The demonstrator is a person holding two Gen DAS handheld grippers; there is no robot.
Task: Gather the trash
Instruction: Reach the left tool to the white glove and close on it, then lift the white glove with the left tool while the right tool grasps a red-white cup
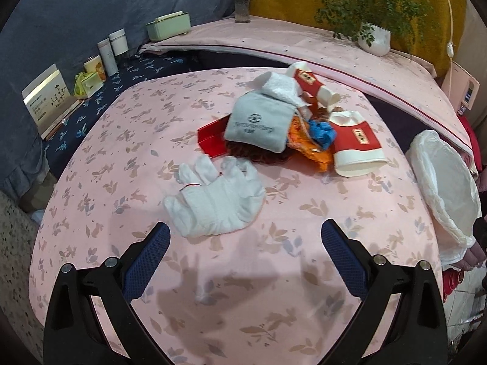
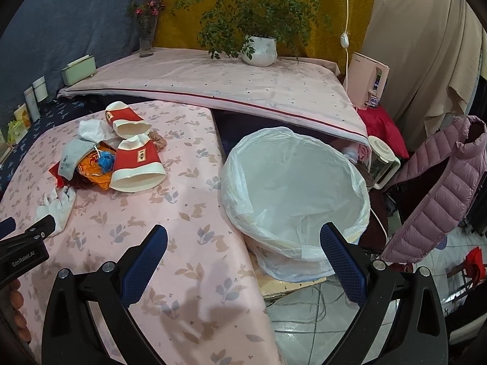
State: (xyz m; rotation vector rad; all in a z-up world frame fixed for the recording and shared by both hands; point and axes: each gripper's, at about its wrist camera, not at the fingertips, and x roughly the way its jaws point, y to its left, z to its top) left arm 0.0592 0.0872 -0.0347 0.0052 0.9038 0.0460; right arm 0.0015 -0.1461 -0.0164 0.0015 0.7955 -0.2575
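While both tongs, left tongs [image 1: 245, 243] and right tongs [image 2: 243, 243], hang spread and empty, nothing looks collected: the lined bin [image 2: 293, 200] beside the surface [image 1: 213, 289] seems empty, the trash pile [image 1: 283, 127] and white glove [image 1: 216, 200] untouched

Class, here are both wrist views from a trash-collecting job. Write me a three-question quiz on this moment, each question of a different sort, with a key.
1. True or false: the bin with the white liner already holds a paper cup.
2. Multiple choice: the thing on the pink cloth nearest the left gripper is: A) a grey pouch; B) a white glove; C) a plant pot.
3. Fill in: both the left gripper and the right gripper are ____ and hold nothing.

Key
1. False: only the liner shows inside; both red-and-white cups lie on the cloth.
2. B
3. open
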